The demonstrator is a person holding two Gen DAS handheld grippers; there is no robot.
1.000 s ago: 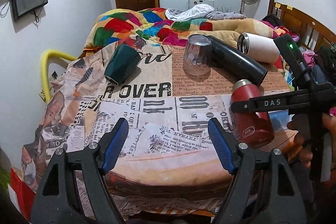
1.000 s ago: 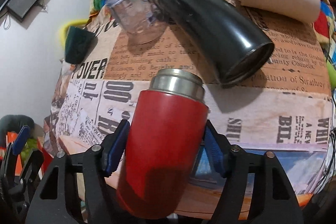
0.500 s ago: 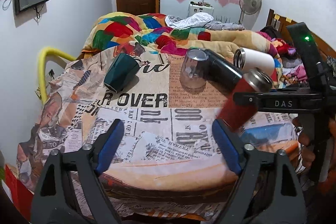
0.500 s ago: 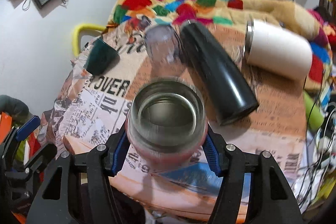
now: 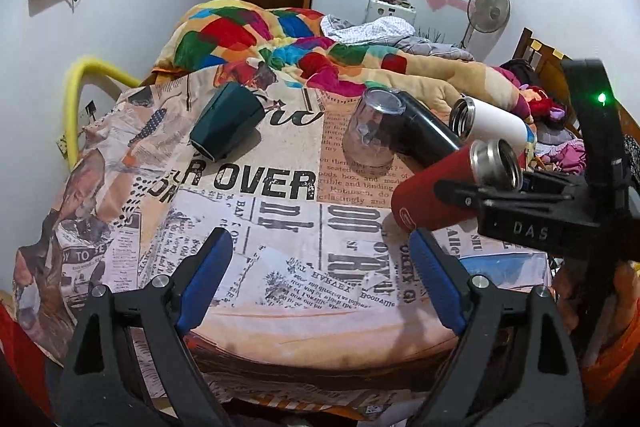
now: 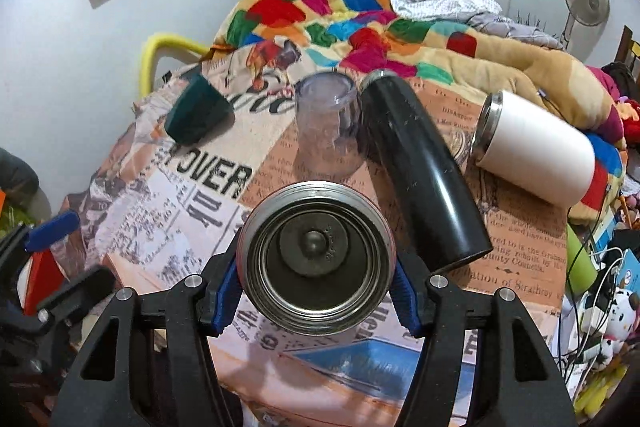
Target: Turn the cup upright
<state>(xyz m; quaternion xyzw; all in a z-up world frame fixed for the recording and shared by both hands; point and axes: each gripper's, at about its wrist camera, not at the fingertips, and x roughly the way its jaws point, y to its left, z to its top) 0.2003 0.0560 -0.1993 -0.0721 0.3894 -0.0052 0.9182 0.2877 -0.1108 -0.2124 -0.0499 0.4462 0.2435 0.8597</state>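
My right gripper (image 6: 316,301) is shut on a red flask (image 5: 436,197) with a steel rim, held tilted above the table's right side. In the right wrist view its open mouth (image 6: 316,259) faces the camera. My left gripper (image 5: 318,273) is open and empty over the table's front edge. A dark green cup (image 5: 226,127) lies on its side at the back left. A clear cup (image 5: 372,133) stands upside down mid-back. A black flask (image 6: 420,171) and a white flask (image 6: 536,147) lie on their sides.
The table carries a newspaper-print cloth (image 5: 280,227). A bed with a colourful blanket (image 5: 280,35) runs behind it. A yellow chair back (image 5: 80,95) stands at the left. Cables and toys (image 6: 600,307) lie at the right.
My right gripper has lifted the red flask off the table and turned it from lying along the fingers to mouth toward the camera. My left gripper has stayed open and drawn back slightly.
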